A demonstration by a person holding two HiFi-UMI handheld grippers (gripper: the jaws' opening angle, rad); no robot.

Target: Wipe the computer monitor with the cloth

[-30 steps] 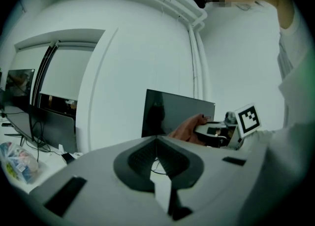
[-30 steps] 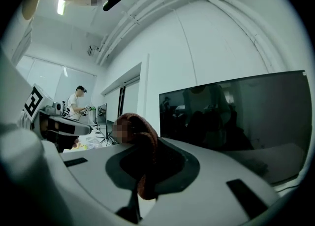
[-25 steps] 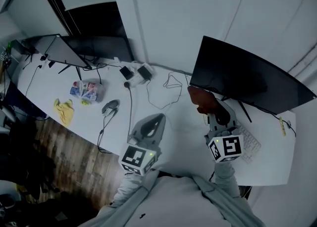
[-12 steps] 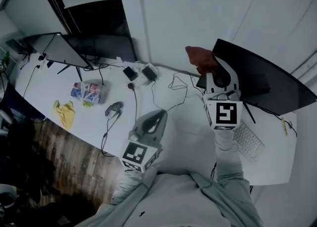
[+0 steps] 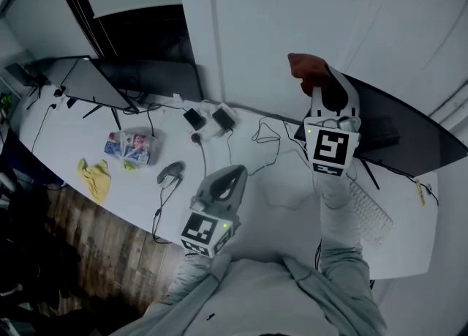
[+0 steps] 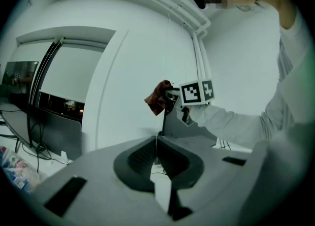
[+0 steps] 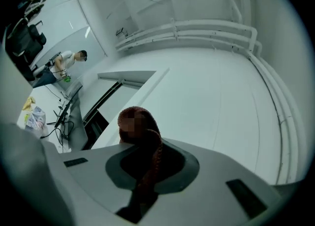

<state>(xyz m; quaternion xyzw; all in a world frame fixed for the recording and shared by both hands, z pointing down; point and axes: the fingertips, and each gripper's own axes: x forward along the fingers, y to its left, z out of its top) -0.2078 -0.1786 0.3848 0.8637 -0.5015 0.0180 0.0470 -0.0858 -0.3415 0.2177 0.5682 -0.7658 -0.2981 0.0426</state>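
A dark red-brown cloth (image 5: 308,68) is pinched in my right gripper (image 5: 324,86), raised high at the top left corner of the black monitor (image 5: 409,129) on the right of the desk. In the right gripper view the cloth (image 7: 140,144) bunches up between the shut jaws and covers what lies ahead. My left gripper (image 5: 228,181) hovers low over the white desk (image 5: 285,210), jaws shut with nothing in them. The left gripper view shows the cloth (image 6: 158,98) and the right gripper's marker cube (image 6: 197,92) beside the monitor's edge (image 6: 167,121).
A second monitor (image 5: 91,78) stands at the desk's far left. Cables and power adapters (image 5: 208,118), a mouse (image 5: 170,173), a packet (image 5: 130,144) and a yellow cloth (image 5: 95,177) lie on the desk. A keyboard (image 5: 369,214) sits at the right. White wall behind.
My right gripper has lifted the cloth from desk level below the monitor up to the monitor's top left corner. The left gripper has stayed about where it was.
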